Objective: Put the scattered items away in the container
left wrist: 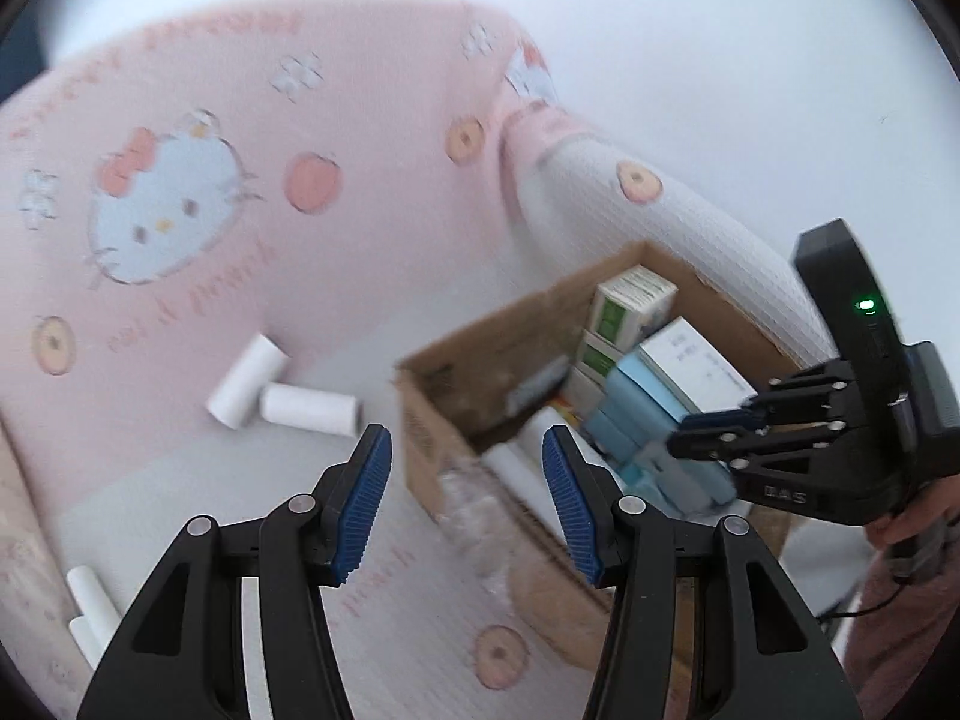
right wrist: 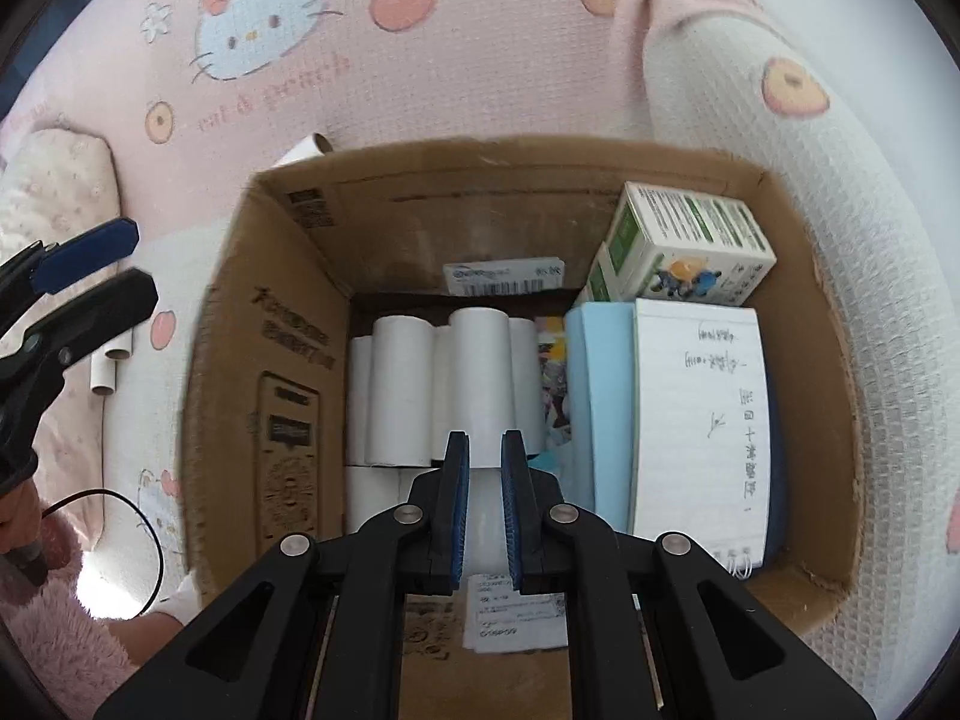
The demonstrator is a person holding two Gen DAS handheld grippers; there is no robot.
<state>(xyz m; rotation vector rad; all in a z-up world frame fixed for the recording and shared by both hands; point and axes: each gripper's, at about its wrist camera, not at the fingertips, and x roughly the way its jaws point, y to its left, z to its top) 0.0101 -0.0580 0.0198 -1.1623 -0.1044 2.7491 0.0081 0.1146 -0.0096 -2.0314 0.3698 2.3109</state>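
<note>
An open cardboard box sits on a pink cartoon-print bed sheet. Inside lie several white paper rolls, green-and-white cartons, a pale blue box and a handwritten notepad. My right gripper hangs over the box, its jaws nearly together with nothing between them; it also shows in the left wrist view. My left gripper is open and empty, left of the box. Two white rolls lie on the sheet beyond it, and two more at lower left.
A white quilted bolster runs along the box's right side. A pale pillow lies at the left. Two rolls lie left of the box, one roll behind it. A black cable loops at lower left.
</note>
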